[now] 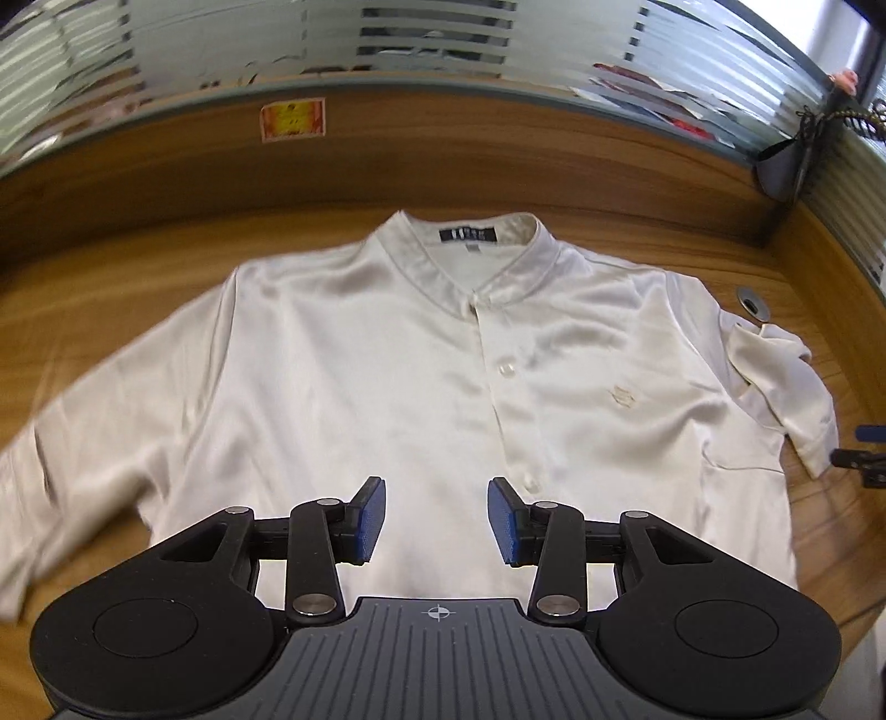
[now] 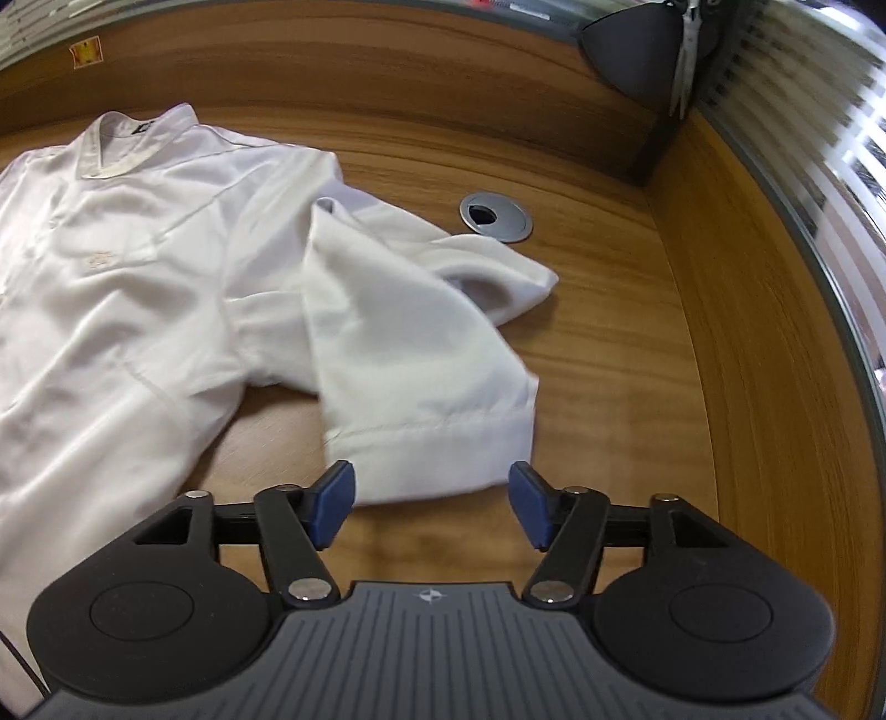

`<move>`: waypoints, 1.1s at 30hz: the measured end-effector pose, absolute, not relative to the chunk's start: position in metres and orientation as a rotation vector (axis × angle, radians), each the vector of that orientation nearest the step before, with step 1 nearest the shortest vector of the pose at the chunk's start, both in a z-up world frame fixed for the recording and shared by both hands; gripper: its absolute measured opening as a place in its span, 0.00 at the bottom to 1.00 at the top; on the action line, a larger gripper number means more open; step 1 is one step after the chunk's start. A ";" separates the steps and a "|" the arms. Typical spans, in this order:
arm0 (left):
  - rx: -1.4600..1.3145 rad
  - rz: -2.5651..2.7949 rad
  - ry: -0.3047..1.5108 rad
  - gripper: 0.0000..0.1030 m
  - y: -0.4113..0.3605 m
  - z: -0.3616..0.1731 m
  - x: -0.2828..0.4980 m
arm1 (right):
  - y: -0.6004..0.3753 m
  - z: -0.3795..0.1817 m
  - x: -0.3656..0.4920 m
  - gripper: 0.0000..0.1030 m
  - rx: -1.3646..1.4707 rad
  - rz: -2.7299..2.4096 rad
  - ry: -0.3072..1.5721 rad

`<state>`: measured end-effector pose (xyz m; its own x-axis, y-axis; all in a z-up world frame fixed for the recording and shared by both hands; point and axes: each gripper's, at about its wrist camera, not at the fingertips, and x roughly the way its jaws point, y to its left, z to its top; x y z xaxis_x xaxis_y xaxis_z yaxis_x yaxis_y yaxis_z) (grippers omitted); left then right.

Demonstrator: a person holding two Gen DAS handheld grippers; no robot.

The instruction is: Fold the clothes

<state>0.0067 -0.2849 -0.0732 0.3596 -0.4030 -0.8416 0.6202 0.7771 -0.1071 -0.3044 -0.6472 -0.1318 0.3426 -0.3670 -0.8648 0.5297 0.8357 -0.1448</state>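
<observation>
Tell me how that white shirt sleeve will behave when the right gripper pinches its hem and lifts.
The sleeve already lies crumpled and doubled over, so it will likely hang limp and drape. Its sheen suggests thin, smooth cloth that may slip between the pads. The hem looks thicker, probably the surer hold.

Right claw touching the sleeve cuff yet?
Cannot tell. In the right wrist view the open right claw brackets the sleeve cuff, which looks just beyond the pads; motion blur hides any gap.

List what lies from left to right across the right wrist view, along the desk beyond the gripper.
Orange sticker on the back panel → shirt collar → embroidered chest logo → crumpled short sleeve → round metal cable grommet → dark grey corner bracket → wooden side panel.
</observation>
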 end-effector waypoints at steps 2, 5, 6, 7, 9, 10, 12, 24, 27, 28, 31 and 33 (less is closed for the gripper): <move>0.230 -0.647 1.016 0.42 -0.284 -0.074 -0.005 | -0.656 -0.136 -0.301 0.72 0.180 -0.572 1.076; 0.236 -0.648 1.024 0.42 -0.290 -0.074 -0.017 | -0.667 -0.139 -0.299 0.70 0.221 -0.536 1.073; 0.244 -0.654 1.024 0.42 -0.293 -0.074 -0.021 | -0.671 -0.140 -0.299 0.59 0.237 -0.529 1.071; 0.257 -0.662 1.023 0.42 -0.296 -0.074 -0.024 | -0.674 -0.140 -0.300 0.49 0.255 -0.523 1.071; 0.292 -0.682 1.010 0.42 -0.304 -0.074 -0.032 | -0.683 -0.143 -0.305 0.00 0.308 -0.528 1.086; 0.303 -0.692 1.005 0.42 -0.308 -0.073 -0.034 | -0.685 -0.142 -0.310 0.00 0.328 -0.536 1.080; 0.314 -0.709 0.998 0.42 -0.316 -0.073 -0.038 | -0.688 -0.138 -0.321 0.00 0.351 -0.555 1.059; 0.336 -0.817 0.988 0.43 -0.360 -0.075 -0.052 | -0.676 -0.107 -0.377 0.22 0.357 -0.556 0.990; 0.369 -0.843 0.966 0.45 -0.367 -0.072 -0.058 | -0.662 -0.108 -0.368 0.42 0.289 -0.483 0.977; 0.375 -0.848 0.960 0.47 -0.367 -0.071 -0.059 | -0.657 -0.112 -0.362 0.45 0.264 -0.449 0.986; 0.380 -0.855 0.950 0.48 -0.367 -0.068 -0.064 | -0.639 -0.123 -0.342 0.52 0.158 -0.371 1.019; 0.384 -0.855 0.948 0.49 -0.365 -0.067 -0.066 | -0.629 -0.130 -0.328 0.58 0.097 -0.328 1.038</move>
<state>-0.0661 -0.3646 -0.0665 0.2990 -0.4667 -0.8323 0.7798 0.6222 -0.0688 -0.3282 -0.6285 -0.1305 0.4639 -0.2209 -0.8579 0.3116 0.9472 -0.0755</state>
